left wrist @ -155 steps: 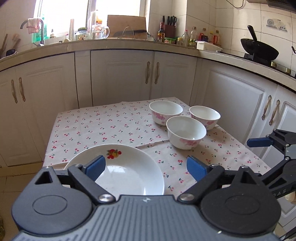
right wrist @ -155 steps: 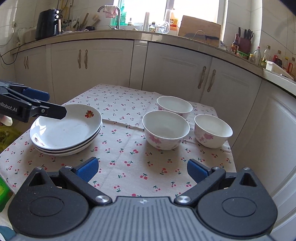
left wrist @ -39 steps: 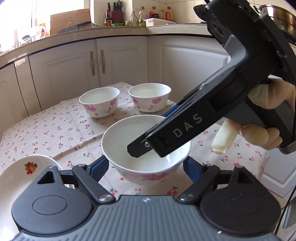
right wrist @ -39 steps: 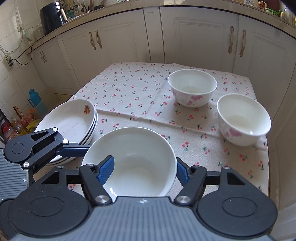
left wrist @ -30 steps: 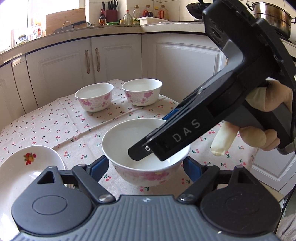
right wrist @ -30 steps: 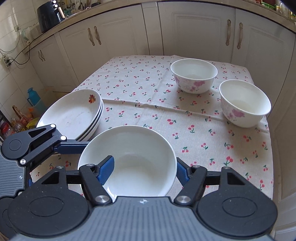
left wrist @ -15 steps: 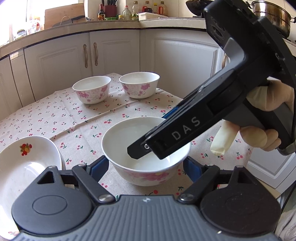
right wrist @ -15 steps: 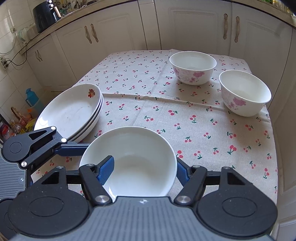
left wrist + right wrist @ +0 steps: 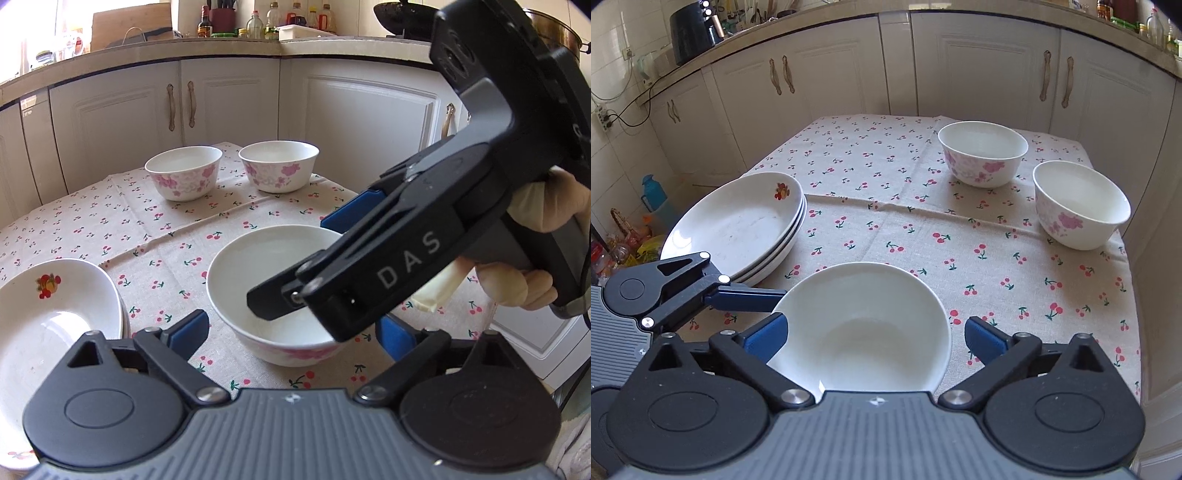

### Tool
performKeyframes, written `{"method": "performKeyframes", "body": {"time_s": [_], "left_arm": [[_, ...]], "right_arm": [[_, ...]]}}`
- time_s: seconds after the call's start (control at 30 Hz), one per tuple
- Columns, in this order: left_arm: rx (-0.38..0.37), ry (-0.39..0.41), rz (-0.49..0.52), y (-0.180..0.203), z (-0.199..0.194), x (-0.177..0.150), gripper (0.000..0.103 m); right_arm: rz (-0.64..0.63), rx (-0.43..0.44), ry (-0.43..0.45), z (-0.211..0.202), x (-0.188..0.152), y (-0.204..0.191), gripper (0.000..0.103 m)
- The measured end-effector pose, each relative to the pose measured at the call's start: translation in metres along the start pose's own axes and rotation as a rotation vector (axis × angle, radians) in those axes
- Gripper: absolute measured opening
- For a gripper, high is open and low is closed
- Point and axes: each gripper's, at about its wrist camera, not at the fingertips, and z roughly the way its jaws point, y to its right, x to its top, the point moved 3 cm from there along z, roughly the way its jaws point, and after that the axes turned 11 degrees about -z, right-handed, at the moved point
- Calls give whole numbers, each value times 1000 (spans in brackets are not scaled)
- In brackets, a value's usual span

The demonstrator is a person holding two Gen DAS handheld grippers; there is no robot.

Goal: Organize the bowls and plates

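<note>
A white bowl with pink flowers (image 9: pixel 258 266) stands on the cherry-print tablecloth (image 9: pixel 886 166), beside a stack of white plates (image 9: pixel 738 221). My left gripper (image 9: pixel 291 334) straddles the bowl from the near side; its jaws are opening and the left pad stands clear of the bowl wall. My right gripper (image 9: pixel 875 338) straddles the same bowl (image 9: pixel 864 325) from another side. Its jaws are opening too, with a gap at the right pad. In the left wrist view the right gripper's black body crosses over the bowl and hides its right rim.
Two more flowered bowls (image 9: pixel 982 153) (image 9: pixel 1080 203) stand at the far right of the table. The table's right edge (image 9: pixel 1130 295) runs close to white cabinets (image 9: pixel 979 66). A gloved hand (image 9: pixel 517 284) holds the right gripper. Clutter lies on the floor at left.
Both grippers were shut on the bowl; their jaws have now spread apart and the pads have come off it. The bowl sits in the same spot by the plates.
</note>
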Motion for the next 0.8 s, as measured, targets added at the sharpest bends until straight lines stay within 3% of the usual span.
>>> {"method": "performKeyframes", "body": {"time_s": [0.13,0.4,0.6,0.8], "left_arm": [[-10,-7,8,-1,-4,-2,96],[-21,-37,11,-2,-20,-5,96],[3,-60,16,-6,-31,5,96],[1,-55,46,-10,-39,25,96]], "right_arm": [[7,-46,14,-4,-2,2,103],[15,-230,116,-30,-11,2,103],[80,-292,169,-46,-19,8,103],[67,-331,187,-55,-26,15,103]]}}
